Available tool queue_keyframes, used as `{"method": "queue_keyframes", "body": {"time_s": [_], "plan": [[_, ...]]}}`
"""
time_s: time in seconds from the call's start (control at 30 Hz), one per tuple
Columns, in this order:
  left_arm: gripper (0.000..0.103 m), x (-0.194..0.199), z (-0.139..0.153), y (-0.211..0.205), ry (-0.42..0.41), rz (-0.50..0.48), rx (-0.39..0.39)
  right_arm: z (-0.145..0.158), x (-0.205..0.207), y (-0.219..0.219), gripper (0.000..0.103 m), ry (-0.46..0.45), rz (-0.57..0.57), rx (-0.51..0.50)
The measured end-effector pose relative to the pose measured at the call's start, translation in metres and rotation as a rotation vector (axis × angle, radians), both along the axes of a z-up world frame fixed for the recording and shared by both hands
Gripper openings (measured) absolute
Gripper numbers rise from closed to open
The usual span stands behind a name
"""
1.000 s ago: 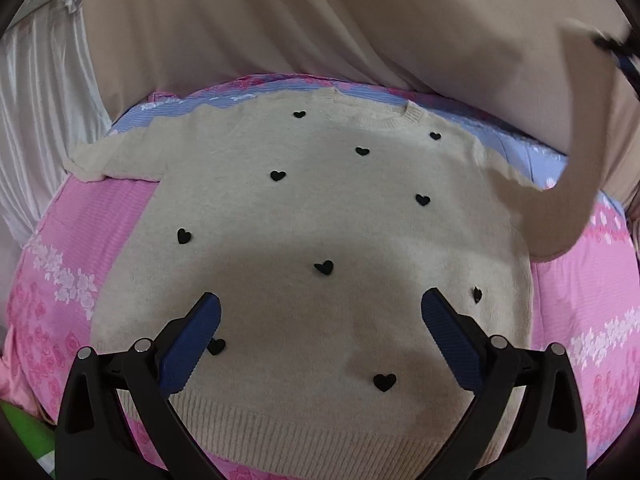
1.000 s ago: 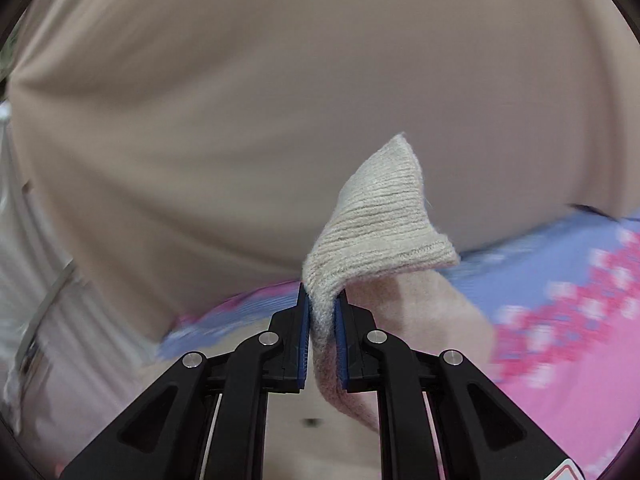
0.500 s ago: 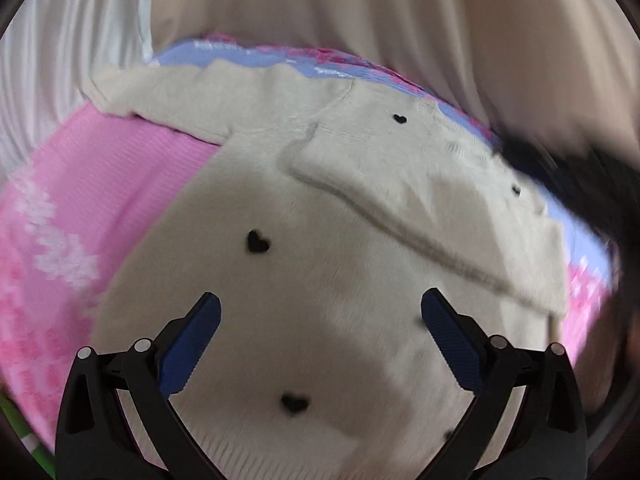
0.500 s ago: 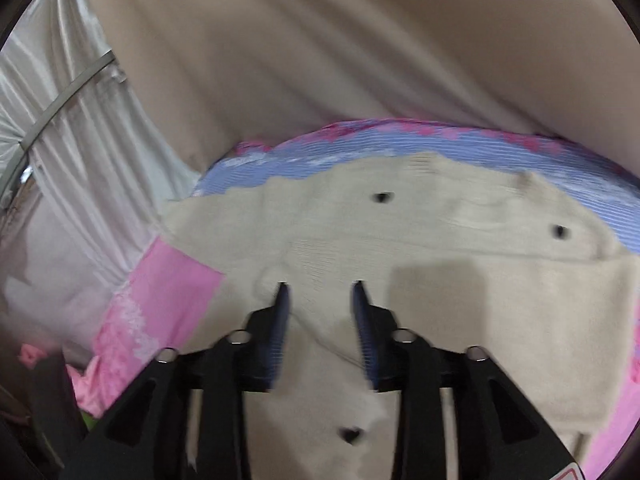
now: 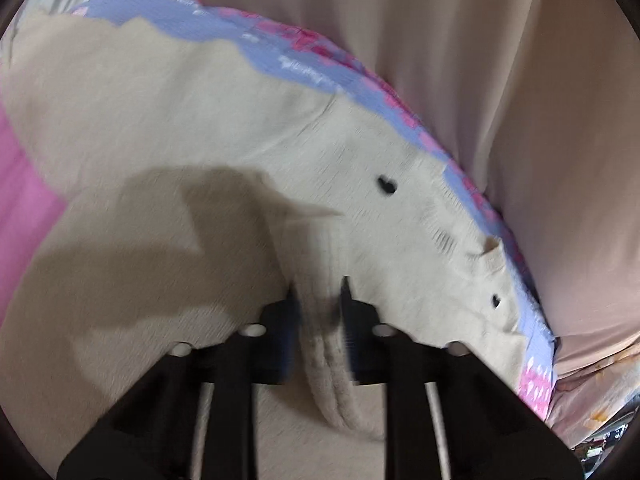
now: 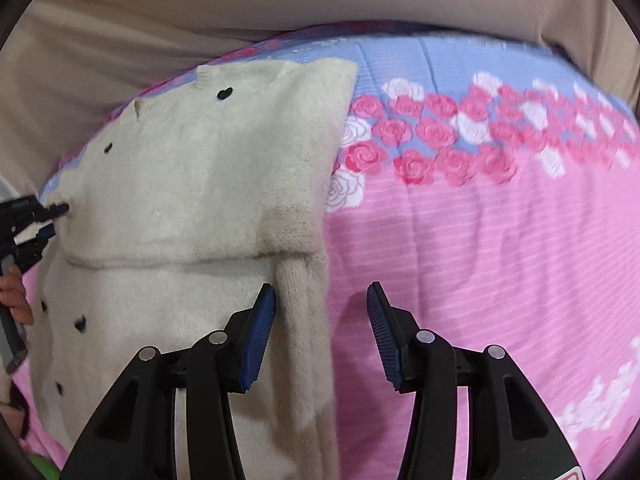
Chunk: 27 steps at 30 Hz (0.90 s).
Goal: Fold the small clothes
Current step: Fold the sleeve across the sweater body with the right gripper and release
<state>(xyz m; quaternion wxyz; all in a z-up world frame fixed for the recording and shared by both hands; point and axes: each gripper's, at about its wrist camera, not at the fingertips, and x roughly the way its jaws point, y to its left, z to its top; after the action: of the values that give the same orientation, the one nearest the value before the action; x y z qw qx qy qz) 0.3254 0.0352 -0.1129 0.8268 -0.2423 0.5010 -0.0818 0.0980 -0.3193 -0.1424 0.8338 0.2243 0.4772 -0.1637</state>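
Sleeve [image 6: 192,216] now folded across sweater [image 6: 168,320]; your right gripper [image 6: 322,328] released it, fingers spread.
Your left gripper [image 5: 318,312] closing on its cuff [image 5: 320,272]; sweater's left sleeve remains.

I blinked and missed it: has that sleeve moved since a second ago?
Yes. The sleeve, then held up against the curtain, now lies folded across the sweater.

Sweater [image 6: 192,184] lies on quilt [image 6: 480,240], sleeve [image 6: 304,320] folded across its front. Curtain [image 6: 160,8] hangs behind the quilt's far edge.
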Motion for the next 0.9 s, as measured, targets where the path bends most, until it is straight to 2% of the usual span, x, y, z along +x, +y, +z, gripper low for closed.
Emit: {"method": "queue_keyframes", "body": {"time_s": [0.03, 0.07, 0.1, 0.23, 0.27, 0.3, 0.37, 0.4, 0.43, 0.5, 0.57, 0.63, 0.73, 0.77, 0.87, 0.9], "plan": [[0.012, 0.004, 0.009, -0.002, -0.034, -0.007, 0.014, 0.0, 0.005, -0.001, 0.042, -0.026, -0.004, 0.011], [0.011, 0.007, 0.015, -0.003, -0.057, -0.015, 0.029, -0.001, 0.012, 0.0, 0.017, -0.036, 0.007, 0.026], [0.01, 0.01, 0.02, -0.003, -0.077, -0.02, 0.039, 0.0, 0.018, -0.003, 0.011, -0.032, 0.005, 0.028], [0.01, 0.017, 0.037, -0.001, -0.134, -0.028, 0.072, 0.038, 0.0, -0.019, 0.008, -0.172, -0.087, -0.011], [0.01, 0.018, 0.037, -0.001, -0.144, -0.028, 0.088, 0.04, -0.006, -0.025, 0.007, -0.178, -0.104, -0.016], [0.01, 0.021, 0.034, -0.002, -0.145, -0.035, 0.105, 0.035, -0.008, -0.03, 0.007, -0.162, -0.102, -0.018], [0.01, 0.026, 0.02, -0.008, -0.127, -0.062, 0.141, 0.008, -0.012, -0.034, 0.007, -0.063, -0.086, -0.021], [0.01, 0.029, 0.005, -0.015, -0.094, -0.081, 0.176, -0.005, -0.012, -0.033, 0.007, -0.027, -0.078, -0.01], [0.01, 0.028, -0.004, -0.014, -0.071, -0.089, 0.185, -0.004, -0.016, -0.031, 0.007, -0.057, -0.076, -0.027], [0.012, 0.018, -0.003, -0.009, -0.114, -0.086, 0.185, 0.001, -0.015, -0.027, 0.01, -0.045, -0.083, -0.02], [0.012, 0.014, 0.0, -0.001, -0.101, -0.076, 0.143, 0.011, -0.011, -0.018, 0.011, -0.033, -0.056, -0.035], [0.013, 0.011, 0.003, 0.011, -0.092, -0.067, 0.11, 0.03, -0.012, -0.005, 0.012, -0.064, -0.028, -0.075], [0.013, 0.009, 0.0, 0.022, -0.075, -0.074, 0.087, 0.064, -0.014, -0.002, 0.028, -0.153, -0.027, -0.095], [0.013, 0.006, -0.001, 0.023, -0.073, -0.075, 0.084, 0.073, -0.012, -0.003, 0.038, -0.177, -0.03, -0.099], [0.014, 0.001, -0.005, 0.027, -0.058, -0.053, 0.051, 0.089, 0.02, -0.011, 0.043, -0.219, -0.017, -0.083], [0.014, 0.0, -0.006, 0.03, -0.048, -0.045, 0.034, 0.089, 0.039, -0.016, 0.052, -0.198, -0.003, -0.072]]}}
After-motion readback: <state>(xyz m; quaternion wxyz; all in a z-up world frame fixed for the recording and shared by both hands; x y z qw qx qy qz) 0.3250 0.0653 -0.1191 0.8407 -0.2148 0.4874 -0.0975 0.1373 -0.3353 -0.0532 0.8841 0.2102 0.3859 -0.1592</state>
